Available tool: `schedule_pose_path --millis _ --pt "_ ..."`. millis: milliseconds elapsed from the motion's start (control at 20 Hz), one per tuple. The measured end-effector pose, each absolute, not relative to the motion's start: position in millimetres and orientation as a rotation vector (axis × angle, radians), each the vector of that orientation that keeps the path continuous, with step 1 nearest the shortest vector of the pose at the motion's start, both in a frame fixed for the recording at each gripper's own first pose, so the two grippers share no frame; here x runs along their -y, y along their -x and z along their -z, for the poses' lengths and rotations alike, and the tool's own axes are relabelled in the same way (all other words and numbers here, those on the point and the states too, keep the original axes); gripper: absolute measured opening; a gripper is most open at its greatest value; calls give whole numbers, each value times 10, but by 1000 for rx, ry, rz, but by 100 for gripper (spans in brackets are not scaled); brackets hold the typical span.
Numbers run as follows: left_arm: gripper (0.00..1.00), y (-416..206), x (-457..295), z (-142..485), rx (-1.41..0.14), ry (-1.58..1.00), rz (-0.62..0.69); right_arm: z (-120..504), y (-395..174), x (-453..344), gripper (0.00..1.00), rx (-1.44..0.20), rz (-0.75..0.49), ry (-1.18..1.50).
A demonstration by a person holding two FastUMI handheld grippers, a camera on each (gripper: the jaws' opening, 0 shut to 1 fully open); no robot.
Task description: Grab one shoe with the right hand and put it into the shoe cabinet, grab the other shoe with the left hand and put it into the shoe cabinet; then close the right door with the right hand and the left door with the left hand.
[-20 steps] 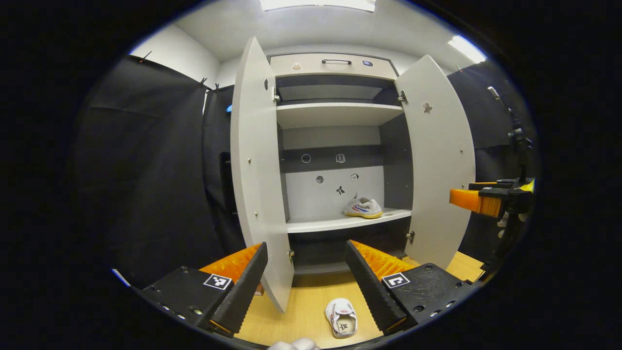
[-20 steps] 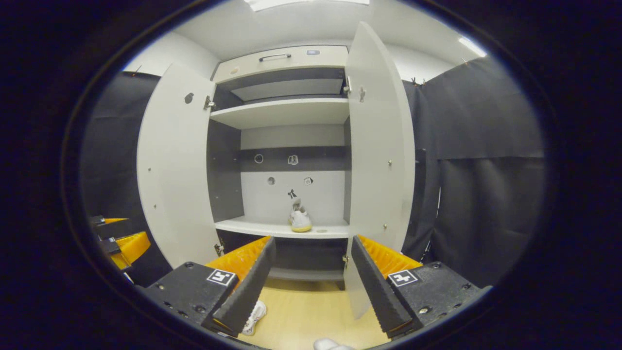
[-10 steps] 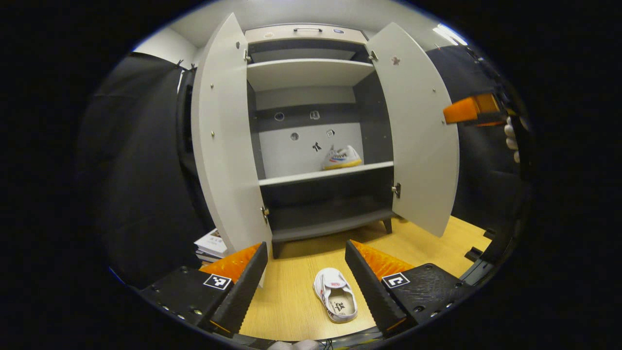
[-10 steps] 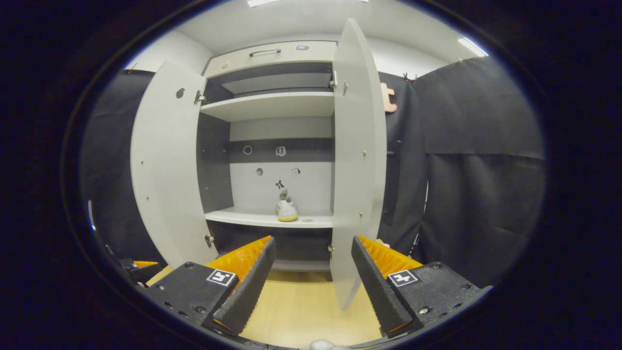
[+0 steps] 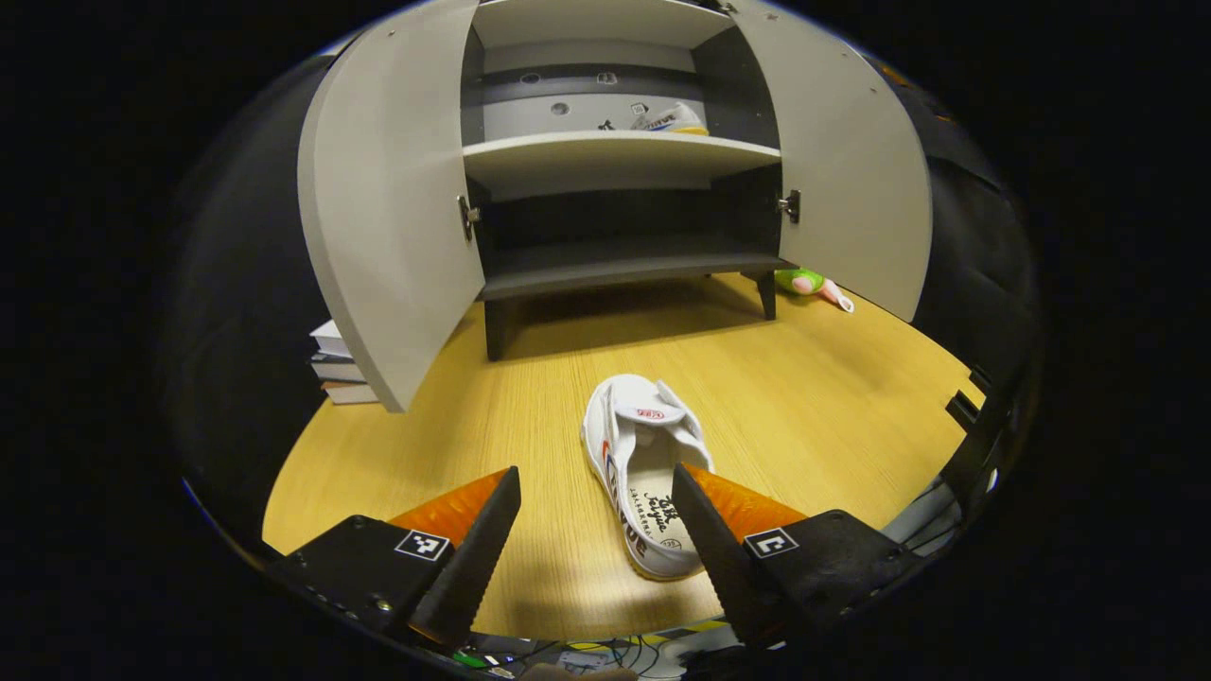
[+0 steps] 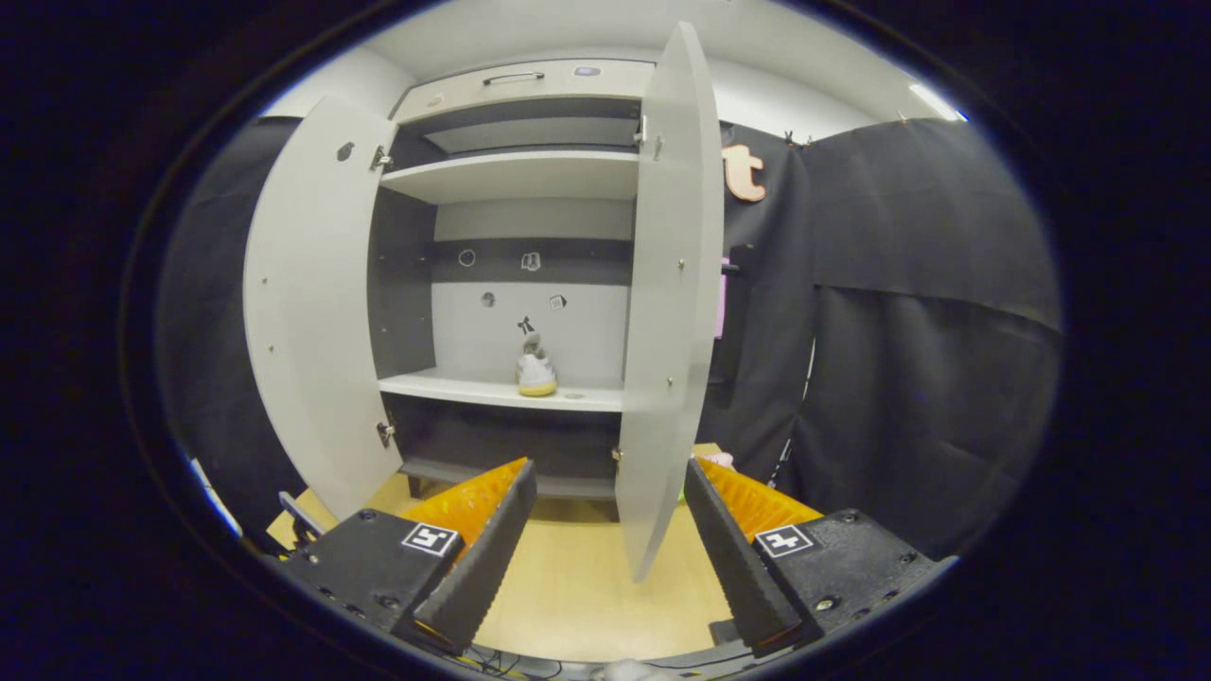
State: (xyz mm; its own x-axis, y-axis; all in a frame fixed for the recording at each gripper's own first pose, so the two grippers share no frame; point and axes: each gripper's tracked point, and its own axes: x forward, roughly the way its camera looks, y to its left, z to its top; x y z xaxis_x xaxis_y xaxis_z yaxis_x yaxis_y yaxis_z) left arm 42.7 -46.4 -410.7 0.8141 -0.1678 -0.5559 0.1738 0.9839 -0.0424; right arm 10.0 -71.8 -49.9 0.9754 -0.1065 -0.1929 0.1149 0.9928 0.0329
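Left claw [image 5: 596, 530] gapes wide above the white canvas shoe [image 5: 645, 473] lying on the pale wooden counter [image 5: 804, 416], its heel at five o'clock. Right claw [image 6: 610, 530], wide and empty, faces the grey shoe cabinet [image 6: 511, 170]. A skewed pinch would probably twist the shoe loose.

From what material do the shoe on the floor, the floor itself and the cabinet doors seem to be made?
Shoe: probably white canvas, matte, with printed insole.
Floor: pale wood or laminate; fine straight grain lines.
Cabinet doors: likely laminated board, smooth pale grey, semi-matte, with flat thin edges.
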Motion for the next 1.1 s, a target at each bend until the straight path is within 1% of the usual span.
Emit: schedule_pose_path --millis 50,250,300,350,450,550,700,750,800,850,900,950,1000,1050,1100 --pt "97 -482 480 4204 -615 0 178 535 -95 688 99 -200 105 -52" --pt "95 -585 437 4232 -623 -19 170 654 -164 656 99 -238 102 -47" --pt "93 -651 451 4269 -624 -25 172 672 -194 656 99 -242 104 -36" --pt "89 -747 463 4290 -616 -29 172 703 -218 652 99 -251 102 -21" --pt "86 -995 499 4352 -611 -20 193 724 -283 638 99 -256 94 -11" --pt "85 -1111 529 4444 -633 -6 188 796 -341 676 99 -275 101 -4" --pt "81 -1240 600 4507 -657 15 195 799 -398 666 99 -279 94 -14" --pt "84 -1253 665 4524 -667 23 218 800 -412 685 99 -279 96 -14" --pt "71 -1262 690 4529 -666 12 222 801 -422 695 99 -279 99 -14" --pt "57 -1459 655 4559 -658 -30 187 798 -436 692 99 -278 96 -17" --pt "43 -1312 584 4578 -684 -45 169 793 -448 697 99 -279 93 -17" --pt "24 -1337 590 4545 -675 -49 165 811 -464 706 99 -279 92 -15" --pt "22 -1320 585 4570 -707 -46 166 815 -482 702 99 -279 91 -16" --pt "17 -1328 566 4564 -718 -45 158 816 -506 688 99 -279 84 -20" --pt "17 -1317 543 4505 -728 -38 146 808 -531 663 99 -277 74 -25"
